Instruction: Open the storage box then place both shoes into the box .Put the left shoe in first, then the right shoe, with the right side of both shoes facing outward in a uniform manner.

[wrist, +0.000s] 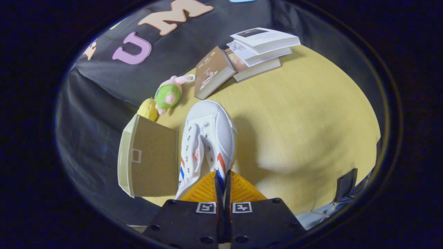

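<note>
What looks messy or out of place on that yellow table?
The books lie in a loose, fanned heap, not squared up. A green plush toy lies tipped on its side by the cardboard box. The tongs are closed on the white sneaker's heel rim.

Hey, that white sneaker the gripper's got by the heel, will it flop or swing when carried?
The white sneaker looks like soft canvas, so its collar probably flexes where the gripper pinches it. Held at the heel end only, the toe may sag or swing. It seems light for its size.
</note>
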Demonstrator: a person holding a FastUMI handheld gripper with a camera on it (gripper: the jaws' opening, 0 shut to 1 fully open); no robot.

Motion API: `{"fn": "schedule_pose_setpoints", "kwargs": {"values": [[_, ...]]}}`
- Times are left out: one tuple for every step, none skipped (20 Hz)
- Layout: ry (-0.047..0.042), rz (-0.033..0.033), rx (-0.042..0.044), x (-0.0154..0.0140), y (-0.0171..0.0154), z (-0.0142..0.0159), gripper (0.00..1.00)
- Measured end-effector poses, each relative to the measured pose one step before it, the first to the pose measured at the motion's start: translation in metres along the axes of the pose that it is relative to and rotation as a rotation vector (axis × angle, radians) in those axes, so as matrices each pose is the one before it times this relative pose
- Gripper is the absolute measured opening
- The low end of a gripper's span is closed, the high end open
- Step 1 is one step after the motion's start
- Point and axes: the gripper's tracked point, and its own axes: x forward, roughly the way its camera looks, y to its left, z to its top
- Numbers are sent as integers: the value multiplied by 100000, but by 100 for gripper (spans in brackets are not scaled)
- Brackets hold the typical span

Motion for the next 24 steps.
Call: {"fn": "schedule_pose_setpoints", "kwargs": {"values": [[-788,338,-258,-381,936,283,3],[-375,345,-467,-434,1126,188,3],[-87,580,-775,-248,973,232,3],[-1371,287,-280,-363,1063,246,3],[173,523,-1167,-293,977,69,3],[-793,358,-418,-110,992,255,4],[-339,456,-409,-199,947,101,4],[-295,250,-187,-114,990,49,3],[-647,201,-141,-75,922,64,3],[-31,110,-426,-44,916,23,3],[-335,324,-330,-5,943,12,3],[-479,502,-310,18,1015,37,3],[106,262,-102,169,968,-7,4],[-865,96,-456,-134,1011,107,4],[-170,69,-1029,190,882,93,4],[-549,407,-383,189,1017,11,4],[137,903,-575,216,1094,-29,4],[-334,823,-391,232,1090,-40,4],[-126,640,-638,277,1004,1,4],[-74,481,-746,337,931,-109,4],[435,482,-648,389,892,-132,4],[340,630,-323,361,1004,-301,4],[619,771,-395,404,921,-288,4],[502,723,-513,571,930,-259,4]]}}
